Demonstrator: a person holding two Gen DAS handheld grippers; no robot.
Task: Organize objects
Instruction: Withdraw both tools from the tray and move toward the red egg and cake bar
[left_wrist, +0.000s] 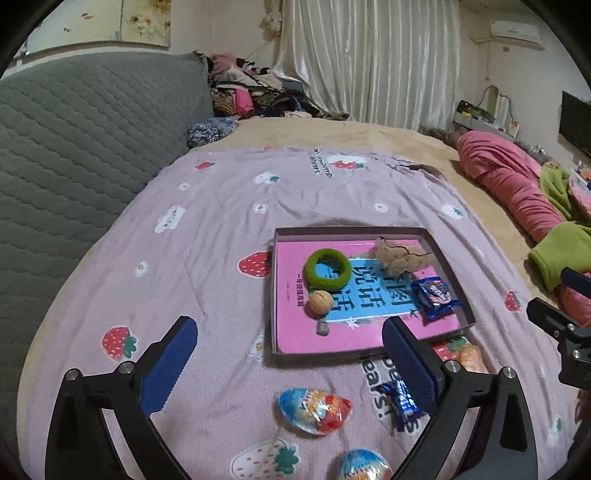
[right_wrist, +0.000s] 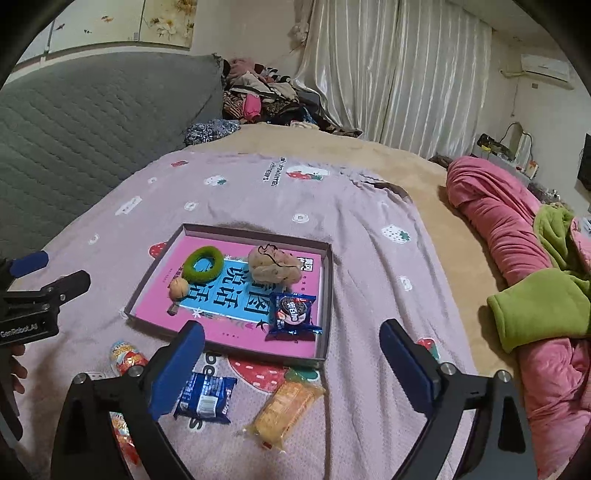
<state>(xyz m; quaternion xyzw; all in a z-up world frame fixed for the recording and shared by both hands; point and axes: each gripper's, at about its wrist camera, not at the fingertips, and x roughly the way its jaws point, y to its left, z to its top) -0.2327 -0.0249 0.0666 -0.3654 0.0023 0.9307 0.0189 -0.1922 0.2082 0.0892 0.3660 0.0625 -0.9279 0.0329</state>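
Note:
A shallow box tray (left_wrist: 448, 251) (right_wrist: 327, 295) with a pink book inside lies on the bed. In it are a green ring (left_wrist: 327, 267) (right_wrist: 203, 263), a walnut (left_wrist: 319, 302) (right_wrist: 178, 288), a beige cloth toy (left_wrist: 399, 254) (right_wrist: 273, 267) and a blue cookie pack (left_wrist: 434, 295) (right_wrist: 293, 314). My left gripper (left_wrist: 291, 365) is open above a foil egg (left_wrist: 314, 410). My right gripper (right_wrist: 291, 365) is open above a second blue cookie pack (right_wrist: 205, 397) (left_wrist: 402, 402) and an orange wafer pack (right_wrist: 284, 410) (left_wrist: 461, 352).
Another foil egg (left_wrist: 364, 465) lies at the near edge; foil eggs also show in the right wrist view (right_wrist: 127, 358). A grey quilted headboard (left_wrist: 74, 147) stands left. Pink and green bedding (right_wrist: 517, 258) is piled right. Clothes (left_wrist: 255, 88) are heaped far back.

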